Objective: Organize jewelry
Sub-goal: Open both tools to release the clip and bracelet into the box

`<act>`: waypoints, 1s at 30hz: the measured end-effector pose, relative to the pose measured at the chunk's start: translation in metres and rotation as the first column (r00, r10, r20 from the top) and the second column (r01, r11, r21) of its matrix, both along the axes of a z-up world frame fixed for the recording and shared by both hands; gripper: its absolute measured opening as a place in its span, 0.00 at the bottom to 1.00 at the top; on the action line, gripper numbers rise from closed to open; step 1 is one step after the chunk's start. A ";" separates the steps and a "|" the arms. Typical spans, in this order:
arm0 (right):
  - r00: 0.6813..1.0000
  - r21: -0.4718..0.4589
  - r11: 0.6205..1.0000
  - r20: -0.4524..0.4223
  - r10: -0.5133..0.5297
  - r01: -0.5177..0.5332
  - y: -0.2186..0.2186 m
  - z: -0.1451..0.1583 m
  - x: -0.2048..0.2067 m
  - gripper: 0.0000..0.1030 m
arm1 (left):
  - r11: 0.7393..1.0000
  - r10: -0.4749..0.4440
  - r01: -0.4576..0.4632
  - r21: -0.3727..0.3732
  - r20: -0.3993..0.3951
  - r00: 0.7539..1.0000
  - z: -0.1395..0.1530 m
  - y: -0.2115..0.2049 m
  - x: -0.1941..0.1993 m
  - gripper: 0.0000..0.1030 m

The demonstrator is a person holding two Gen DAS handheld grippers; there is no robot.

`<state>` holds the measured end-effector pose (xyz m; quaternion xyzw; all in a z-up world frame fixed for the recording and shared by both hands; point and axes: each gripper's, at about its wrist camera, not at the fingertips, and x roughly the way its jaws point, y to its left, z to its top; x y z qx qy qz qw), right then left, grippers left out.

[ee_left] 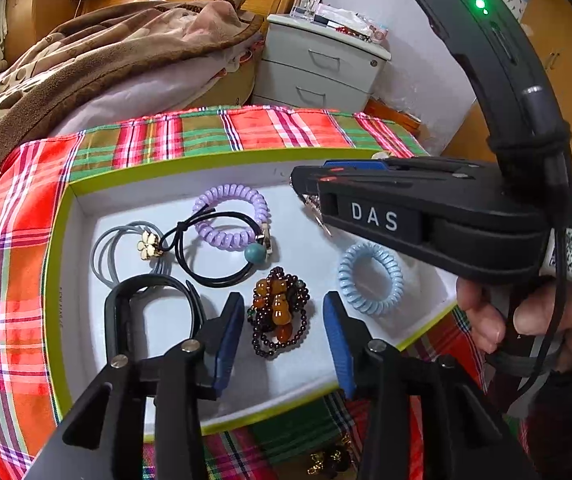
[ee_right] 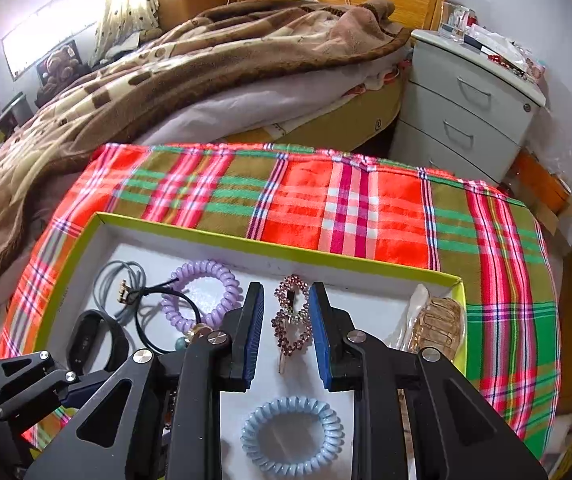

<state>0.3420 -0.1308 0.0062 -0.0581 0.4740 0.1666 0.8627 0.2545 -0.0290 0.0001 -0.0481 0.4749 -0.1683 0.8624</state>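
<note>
where the plaid-covered surface carries a shallow white tray: purple coil tie, grey elastic with flower charm, black elastic with teal bead, black band, blue coil tie. left hand-held gripper: released, fingers either side of the amber bead bracelet. right hand-held gripper: released, straddling the rhinestone hair clip; amber claw clip at tray's right end.

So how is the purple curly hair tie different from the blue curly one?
The purple coil tie lies at the back of the tray; the blue coil tie lies nearer the front. A black elastic with a teal bead crosses the purple one, while the blue one lies alone. Both are spiral rings lying flat.
</note>
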 end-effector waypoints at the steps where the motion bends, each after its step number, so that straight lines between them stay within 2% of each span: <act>1: 1.000 0.009 1.000 0.003 0.000 0.000 -0.001 0.002 -0.001 0.24 | 1.000 0.003 -0.003 0.001 0.003 1.000 0.001 0.000 -0.001 0.44; 5: 1.000 0.026 1.000 0.025 -0.006 0.005 -0.002 0.011 -0.009 0.31 | 1.000 0.013 -0.012 -0.010 0.017 1.000 0.008 0.003 -0.008 0.45; 13: 0.998 0.070 0.997 0.065 -0.020 0.016 -0.006 0.030 -0.035 0.31 | 1.000 0.025 -0.026 0.008 0.067 0.997 0.027 0.009 -0.033 0.45; 21: 0.994 0.115 0.993 0.104 -0.042 0.030 -0.014 0.044 -0.072 0.31 | 0.998 0.056 -0.058 0.024 0.084 0.995 0.036 0.020 -0.061 0.45; 30: 0.992 0.165 0.986 0.120 -0.047 0.027 -0.021 0.040 -0.118 0.31 | 0.991 0.130 -0.130 -0.001 0.085 0.988 0.034 0.050 -0.097 0.45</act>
